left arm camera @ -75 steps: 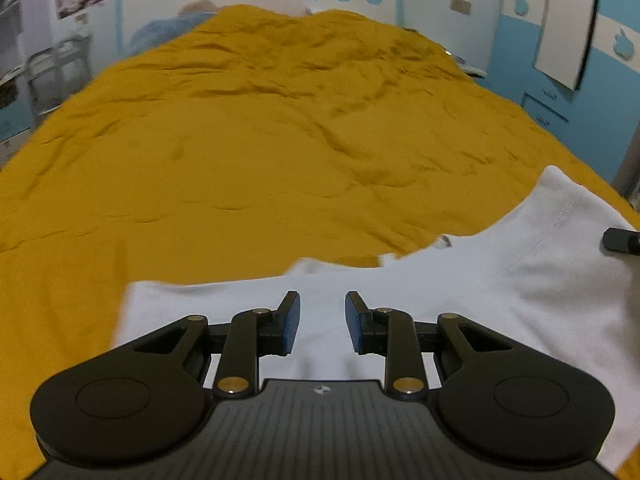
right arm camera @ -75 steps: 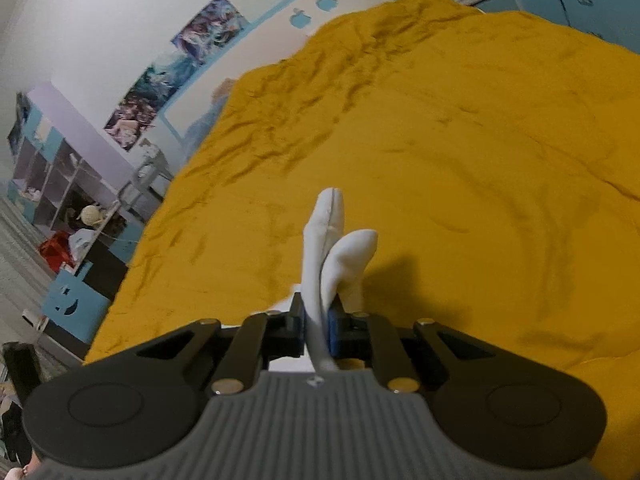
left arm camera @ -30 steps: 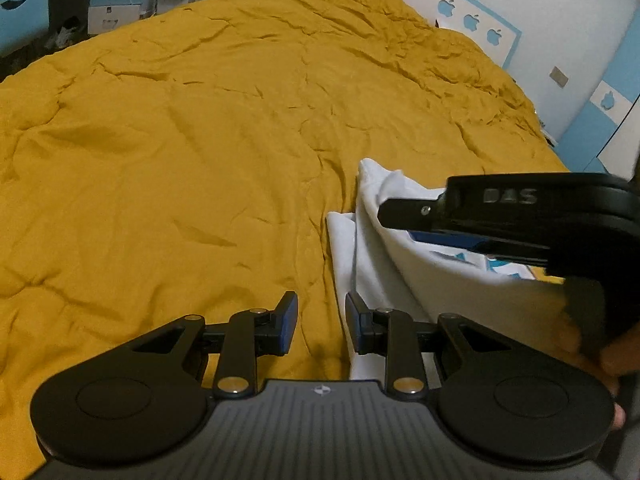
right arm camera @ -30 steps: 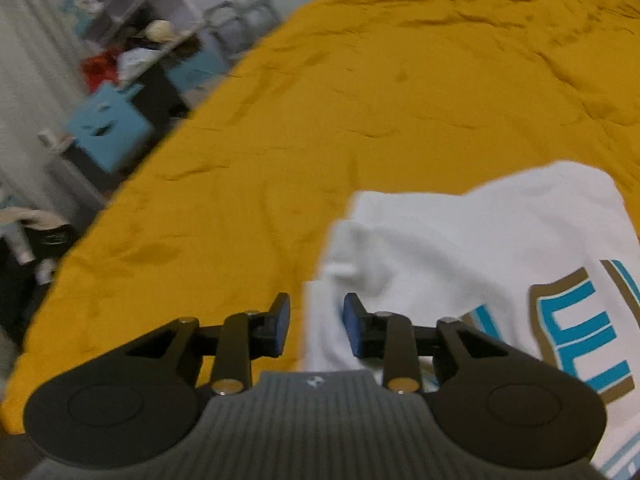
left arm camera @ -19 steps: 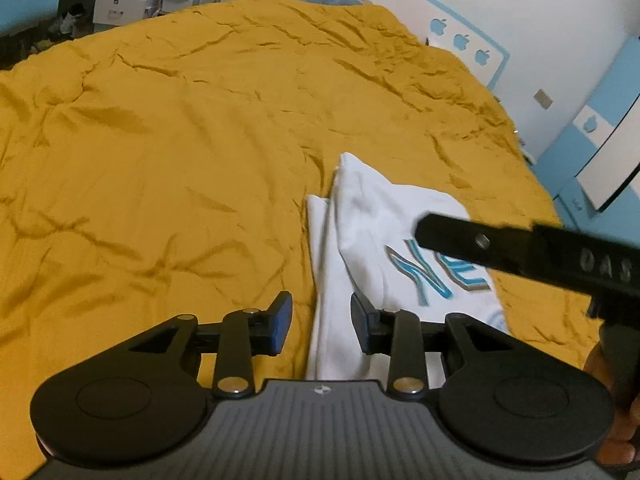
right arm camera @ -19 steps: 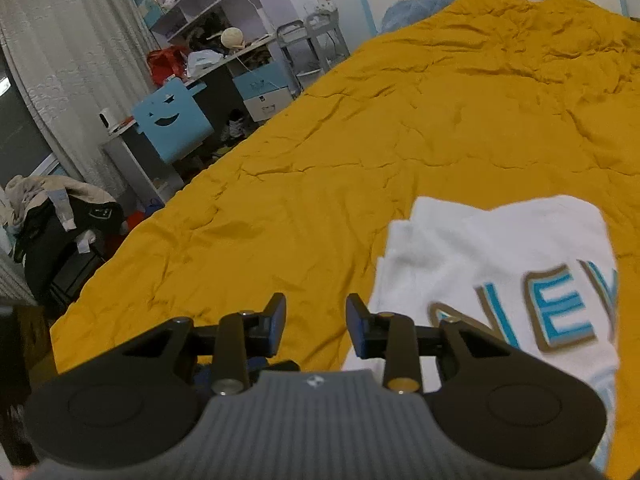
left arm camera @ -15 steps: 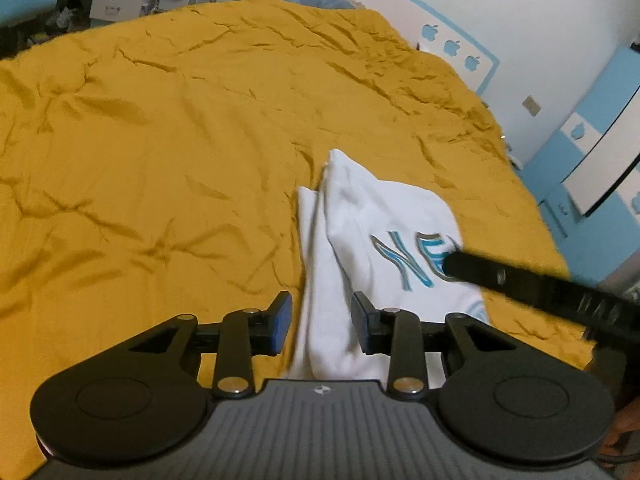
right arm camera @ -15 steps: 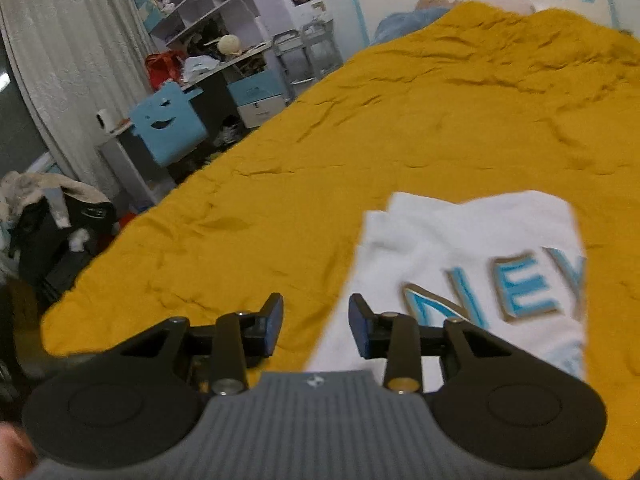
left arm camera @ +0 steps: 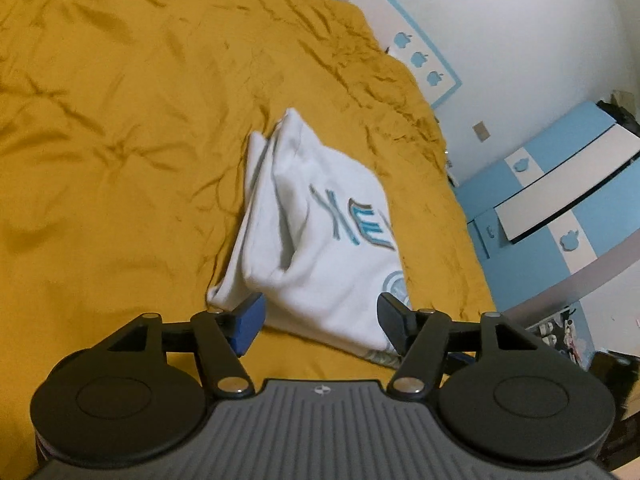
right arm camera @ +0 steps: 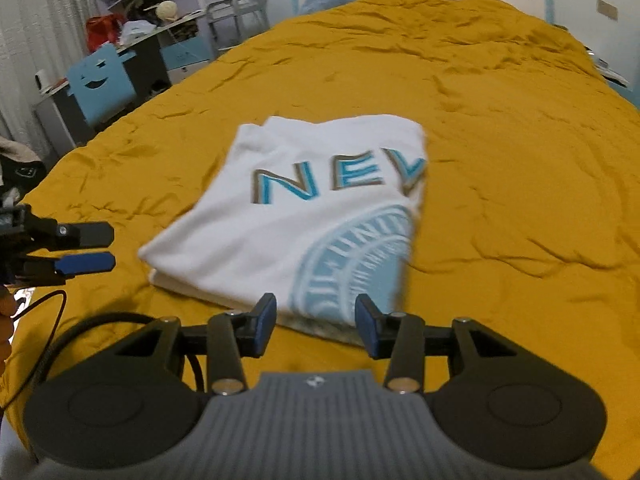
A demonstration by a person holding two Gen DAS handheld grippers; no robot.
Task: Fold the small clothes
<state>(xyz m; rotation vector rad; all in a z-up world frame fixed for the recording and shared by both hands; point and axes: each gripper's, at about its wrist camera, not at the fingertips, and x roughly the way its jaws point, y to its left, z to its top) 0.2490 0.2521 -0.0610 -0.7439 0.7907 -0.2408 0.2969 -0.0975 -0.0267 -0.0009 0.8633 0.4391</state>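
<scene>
The left gripper (left arm camera: 320,322) hangs low at the near left edge of the folded white T-shirt (left arm camera: 316,240), its blue-padded jaws spread wide and gripping nothing. The shirt lies flat on the wrinkled mustard-yellow bedspread (right arm camera: 500,128), blue lettering and a round blue emblem facing up. The right gripper (right arm camera: 316,324) sits at the shirt's near hem, jaws likewise parted and empty.
</scene>
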